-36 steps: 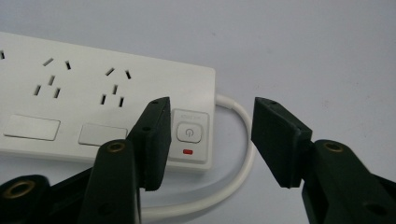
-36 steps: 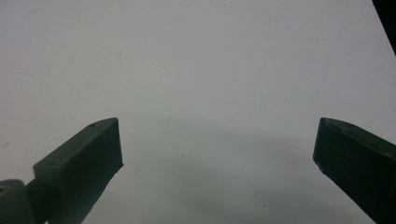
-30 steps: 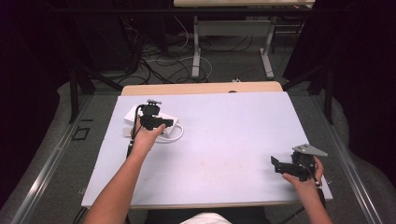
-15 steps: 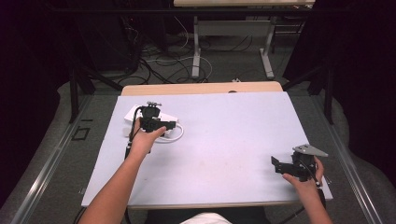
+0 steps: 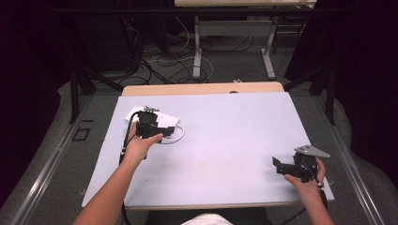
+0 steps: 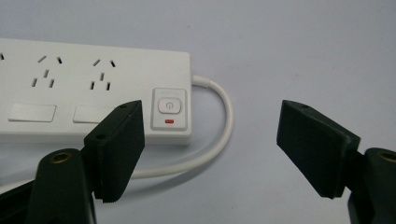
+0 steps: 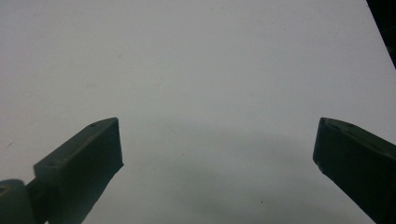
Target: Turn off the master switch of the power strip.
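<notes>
A white power strip [image 5: 133, 114] lies at the table's far left, and its white cable [image 5: 177, 136] loops off its right end. My left gripper [image 5: 159, 129] hovers over that end, held by the person's left hand. In the left gripper view the strip [image 6: 93, 88] shows two socket groups, a power button [image 6: 169, 106] and a red light [image 6: 169, 122] under it. There the left gripper [image 6: 212, 149] stands open, one jaw over the strip's near edge, the cable [image 6: 219, 121] between the jaws. My right gripper [image 5: 278, 165] rests near the front right corner, open [image 7: 219, 154] over bare table.
The pale table top [image 5: 225, 136] stretches between the two grippers. A wooden strip [image 5: 202, 88] runs along its far edge. Beyond it, on the floor, are desk legs [image 5: 197, 51] and loose cables [image 5: 155, 61]. The right gripper view shows the table's edge [image 7: 380, 42] at upper right.
The left gripper has shifted slightly left and nearer over the power strip's end. The right gripper has stayed where it was.
</notes>
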The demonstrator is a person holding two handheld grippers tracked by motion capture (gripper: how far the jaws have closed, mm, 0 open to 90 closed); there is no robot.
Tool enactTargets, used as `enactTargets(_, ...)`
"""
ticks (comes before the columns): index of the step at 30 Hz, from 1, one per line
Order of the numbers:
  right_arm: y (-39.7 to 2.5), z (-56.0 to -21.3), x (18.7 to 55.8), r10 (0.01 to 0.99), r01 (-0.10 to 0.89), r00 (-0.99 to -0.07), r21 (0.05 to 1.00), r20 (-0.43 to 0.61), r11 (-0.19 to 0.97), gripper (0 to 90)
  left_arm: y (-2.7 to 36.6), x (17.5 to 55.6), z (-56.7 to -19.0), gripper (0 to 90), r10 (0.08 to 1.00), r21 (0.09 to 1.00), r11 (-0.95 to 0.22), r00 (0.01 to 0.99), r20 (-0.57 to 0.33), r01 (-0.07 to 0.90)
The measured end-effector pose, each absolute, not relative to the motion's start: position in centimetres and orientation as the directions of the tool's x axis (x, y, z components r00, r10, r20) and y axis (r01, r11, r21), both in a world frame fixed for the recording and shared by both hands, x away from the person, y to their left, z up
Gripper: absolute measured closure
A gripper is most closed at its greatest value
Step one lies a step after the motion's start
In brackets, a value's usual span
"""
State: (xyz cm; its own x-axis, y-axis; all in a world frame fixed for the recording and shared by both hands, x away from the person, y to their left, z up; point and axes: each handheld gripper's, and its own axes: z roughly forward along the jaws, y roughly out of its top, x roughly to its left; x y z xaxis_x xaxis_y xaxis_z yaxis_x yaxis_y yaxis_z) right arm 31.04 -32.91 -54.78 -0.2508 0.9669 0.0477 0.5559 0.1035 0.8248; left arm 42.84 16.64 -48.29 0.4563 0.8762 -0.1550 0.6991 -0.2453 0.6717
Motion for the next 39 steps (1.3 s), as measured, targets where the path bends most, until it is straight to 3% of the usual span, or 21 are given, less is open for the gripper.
enactTargets(12, -32.9, -54.8, 31.0, 0.966, 0.555, -0.254, 0.825, 0.044, 0.109, 0.9, 17.0, 40.9, -47.5, 0.5, 0.863, 0.733, -0.226, 0.481, -0.155, 0.642)
enactTargets(39, -32.8, -54.7, 30.9, 0.965, 0.547, -0.26, 0.83, 0.042, 0.111, 0.9, 19.0, 35.9, -46.8, 2.7, 0.848, 0.778, -0.221, 0.509, -0.144, 0.588)
